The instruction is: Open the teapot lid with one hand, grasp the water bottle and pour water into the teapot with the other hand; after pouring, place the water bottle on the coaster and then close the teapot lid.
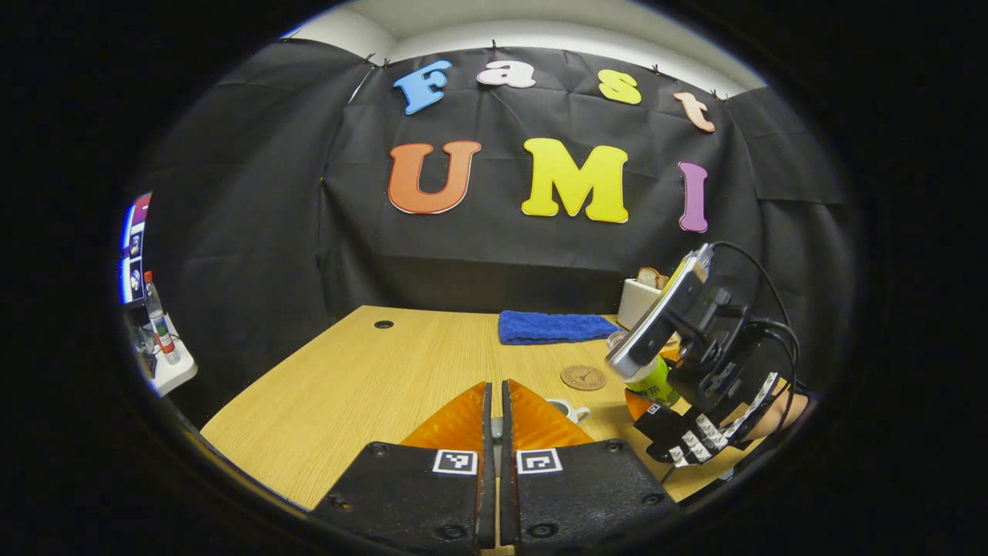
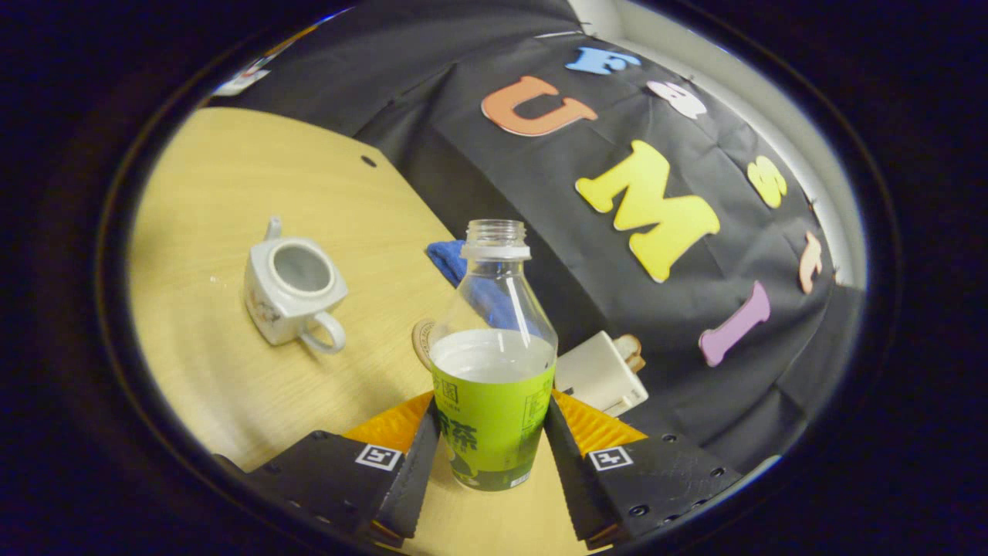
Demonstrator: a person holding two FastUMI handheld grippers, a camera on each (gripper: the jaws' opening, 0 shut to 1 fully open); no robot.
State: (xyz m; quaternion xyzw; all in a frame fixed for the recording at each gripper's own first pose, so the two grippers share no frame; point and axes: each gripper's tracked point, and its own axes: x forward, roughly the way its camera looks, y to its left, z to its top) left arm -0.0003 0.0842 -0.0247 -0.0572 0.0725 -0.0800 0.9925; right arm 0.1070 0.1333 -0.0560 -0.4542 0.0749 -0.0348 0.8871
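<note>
A: Where's the bottle (image 2: 494,371)?
B: Clamped in the right gripper (image 2: 492,448), both fingers pressed on its green label. It's uncapped, partly full, and tilted in the right gripper view.
A: And the teapot (image 2: 292,290)?
B: On the table (image 2: 231,177), well left of the bottle, lid off, its round mouth open. From the left gripper view it peeks out just past the fingers.
A: Left gripper (image 1: 495,401)?
B: Fingers together, nearly touching. Whether the lid is pinched between them I cannot tell.
A: The coaster (image 1: 583,377)?
B: Flat on the table, bare, near the teapot. A blue cloth (image 1: 554,327) lies behind it, a white box (image 2: 600,372) off to the side
</note>
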